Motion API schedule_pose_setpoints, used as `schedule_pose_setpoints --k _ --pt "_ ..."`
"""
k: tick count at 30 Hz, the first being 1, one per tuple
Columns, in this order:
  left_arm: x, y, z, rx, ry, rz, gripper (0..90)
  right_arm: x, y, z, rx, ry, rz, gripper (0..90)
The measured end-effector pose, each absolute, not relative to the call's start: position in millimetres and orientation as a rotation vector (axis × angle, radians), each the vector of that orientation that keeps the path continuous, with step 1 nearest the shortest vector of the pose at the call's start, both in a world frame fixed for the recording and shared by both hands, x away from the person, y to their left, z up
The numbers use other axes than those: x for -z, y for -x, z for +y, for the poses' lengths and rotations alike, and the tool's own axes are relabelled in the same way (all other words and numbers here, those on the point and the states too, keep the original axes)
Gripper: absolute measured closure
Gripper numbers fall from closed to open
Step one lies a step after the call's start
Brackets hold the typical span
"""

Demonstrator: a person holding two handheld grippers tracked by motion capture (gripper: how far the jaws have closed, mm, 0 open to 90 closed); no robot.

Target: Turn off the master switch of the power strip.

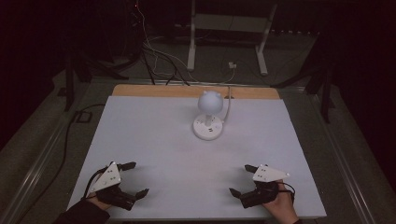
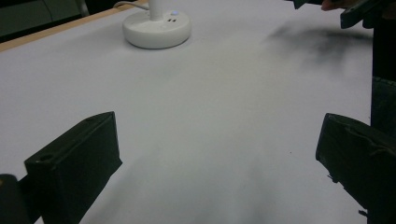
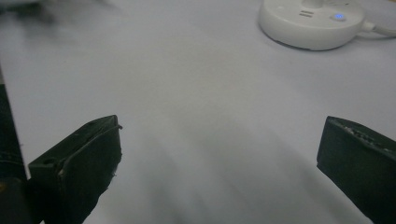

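The left tongs [image 1: 132, 178] and right tongs [image 1: 241, 179] rest at the near edge of the desk [image 1: 154, 140], one at each near corner, both with jaws spread wide and nothing between them. The gripper views agree: each pair of black jaws stands far apart over bare white surface.

The lamp [image 1: 208, 116] stands toward the far middle of the desk, well apart from both tongs. It has a round white base [image 2: 157, 29], a short stem and a globe head [image 1: 209, 101]. A small blue light [image 3: 338, 17] glows on the base beside what look like two slots, and a cord [image 1: 228, 108] runs off from the base's right side toward the far edge.

The step in hand looks like a reach out to the lamp, not yet begun. To do it well, I would bring one of the tongs forward low and straight, keep the jaws wide until they bracket the stem or the base rim, then close gently. The base seems broad and stable, but the head sits high, so a push up top could tip it. Approaching from the left would stay clear of the cord.
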State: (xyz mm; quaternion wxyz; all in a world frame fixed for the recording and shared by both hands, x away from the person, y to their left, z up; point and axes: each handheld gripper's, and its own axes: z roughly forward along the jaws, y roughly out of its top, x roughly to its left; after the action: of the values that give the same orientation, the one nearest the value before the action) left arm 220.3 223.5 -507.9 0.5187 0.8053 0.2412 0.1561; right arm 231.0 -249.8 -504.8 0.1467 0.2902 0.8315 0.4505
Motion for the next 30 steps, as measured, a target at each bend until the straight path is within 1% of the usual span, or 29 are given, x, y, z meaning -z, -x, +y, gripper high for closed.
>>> schedule_pose_setpoints --k 17,30 --pt "508 -220 223 -0.371 -1.93 0.583 0.3 493 -232 -240 -1.336 -0.791 2.393 0.0" --pt "508 -220 223 -0.37 -1.928 0.584 0.3 476 -241 -230 -1.374 -0.785 2.352 0.0"
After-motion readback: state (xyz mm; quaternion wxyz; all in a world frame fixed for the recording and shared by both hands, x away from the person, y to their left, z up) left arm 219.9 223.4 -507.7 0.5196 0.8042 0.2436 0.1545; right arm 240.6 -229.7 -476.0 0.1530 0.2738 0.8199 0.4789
